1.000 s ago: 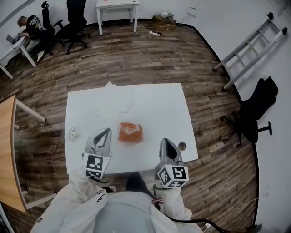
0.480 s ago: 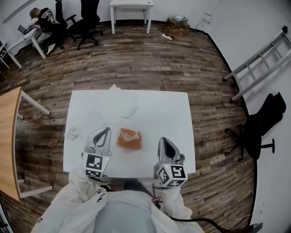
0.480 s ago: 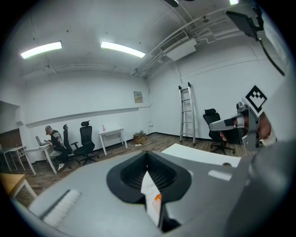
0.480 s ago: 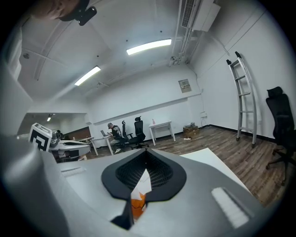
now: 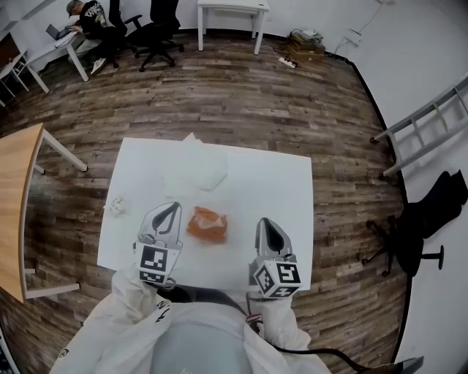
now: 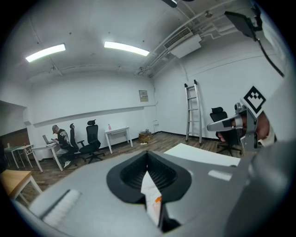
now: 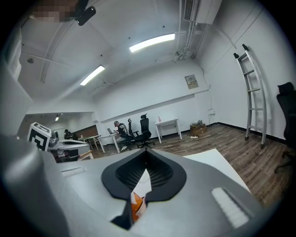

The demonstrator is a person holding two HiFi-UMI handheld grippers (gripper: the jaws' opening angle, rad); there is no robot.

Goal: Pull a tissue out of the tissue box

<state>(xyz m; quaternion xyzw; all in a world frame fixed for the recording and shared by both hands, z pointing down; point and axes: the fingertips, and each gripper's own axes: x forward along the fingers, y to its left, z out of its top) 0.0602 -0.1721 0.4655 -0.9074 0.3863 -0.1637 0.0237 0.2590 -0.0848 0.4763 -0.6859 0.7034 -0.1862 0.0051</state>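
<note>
Wood-plank flooring (image 5: 241, 95) all round, with a ladder (image 5: 428, 124) leaning at 3 o'clock and a seated person (image 5: 88, 11) far off at 11. Centre of the head view, a white table (image 5: 270, 182). On it, toward 11 o'clock from the middle, loose white tissues (image 5: 196, 172) spread flat; at 9 o'clock, by the edge, a small crumpled wad (image 5: 115, 207). Near the middle, the tissue box (image 5: 208, 224): orange, lying flat, looks more like a soft pack than stiff card. Flanked at 9 o'clock by the left gripper (image 5: 171, 210), just beside it, and at 3 o'clock by the right gripper (image 5: 264, 223), a little apart; neither touching. Both pairs of jaws pressed together with nothing held, only a sliver of table and orange showing past the tips. Probably very light, so apt to slide or lift with the sheet; best pinned with one gripper. Tissue likely thin, limp, easily torn: pinch whatever tuft stands at the opening and draw gently. Opening itself too small to make out.
</note>
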